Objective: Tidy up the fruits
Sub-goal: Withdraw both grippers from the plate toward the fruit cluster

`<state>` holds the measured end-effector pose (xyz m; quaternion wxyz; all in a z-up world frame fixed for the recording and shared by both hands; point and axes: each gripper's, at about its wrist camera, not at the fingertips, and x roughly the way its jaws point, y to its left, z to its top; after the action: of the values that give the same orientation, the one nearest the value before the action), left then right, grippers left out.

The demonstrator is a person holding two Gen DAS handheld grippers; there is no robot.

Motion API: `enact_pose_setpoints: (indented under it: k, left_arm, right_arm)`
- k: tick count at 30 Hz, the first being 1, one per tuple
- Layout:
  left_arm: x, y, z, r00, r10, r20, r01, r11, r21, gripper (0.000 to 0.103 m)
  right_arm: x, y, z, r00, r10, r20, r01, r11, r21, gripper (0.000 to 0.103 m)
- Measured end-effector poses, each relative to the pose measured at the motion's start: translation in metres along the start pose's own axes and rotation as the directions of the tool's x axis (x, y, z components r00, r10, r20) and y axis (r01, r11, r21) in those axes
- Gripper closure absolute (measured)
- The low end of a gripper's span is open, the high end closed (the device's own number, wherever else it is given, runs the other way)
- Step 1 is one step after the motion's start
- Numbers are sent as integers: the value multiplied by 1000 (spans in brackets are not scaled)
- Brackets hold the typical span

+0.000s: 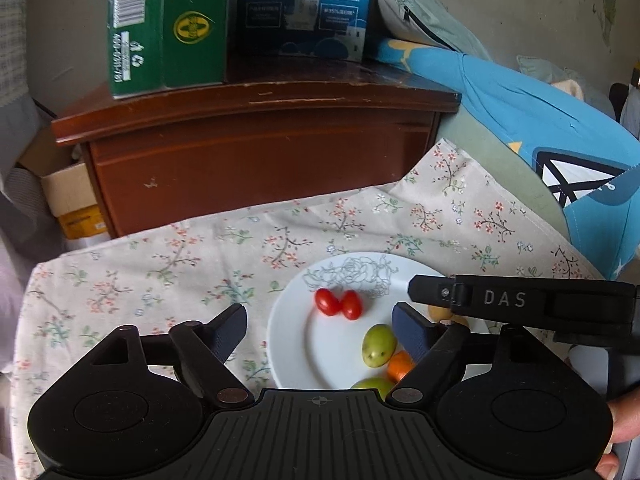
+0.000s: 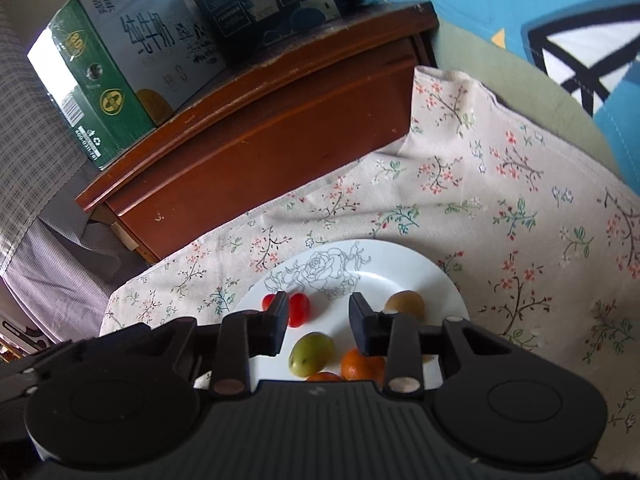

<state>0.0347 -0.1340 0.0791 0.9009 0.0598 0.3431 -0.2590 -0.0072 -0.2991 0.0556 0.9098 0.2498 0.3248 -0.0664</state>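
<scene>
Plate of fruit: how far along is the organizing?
Looks done: two cherry tomatoes lie paired on the white plate, along with green fruits, orange pieces and a brownish fruit. In hand: nothing; left gripper and right gripper are open above the plate. Left: whatever sorting remains; no other container is in view.

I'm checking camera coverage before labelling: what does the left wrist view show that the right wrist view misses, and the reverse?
Left wrist only: the right gripper's black body marked DAS, the open cardboard box beside the cabinet, and a grey-green zippered cushion.

Right wrist only: the brownish round fruit in full, and the green carton's printed grey face.

Both: the white rose-patterned plate, two red cherry tomatoes, the green oval fruit, orange fruit, floral cloth and brown wooden cabinet.
</scene>
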Motion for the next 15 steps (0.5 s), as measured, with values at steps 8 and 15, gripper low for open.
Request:
enact_pose_setpoints:
  k: [8,15]
  left_arm:
    - [-31,18,-3,1000,27,-13,-27,1000,4,16]
    - [-54,45,-13,997,70,-25,-72,996,-55,15]
  right_arm:
    - [-18,14,-13,1000,13,-16,-13,999,-33,65]
    - [-29,28,-32,998,37,-41,-39,998,-51,65]
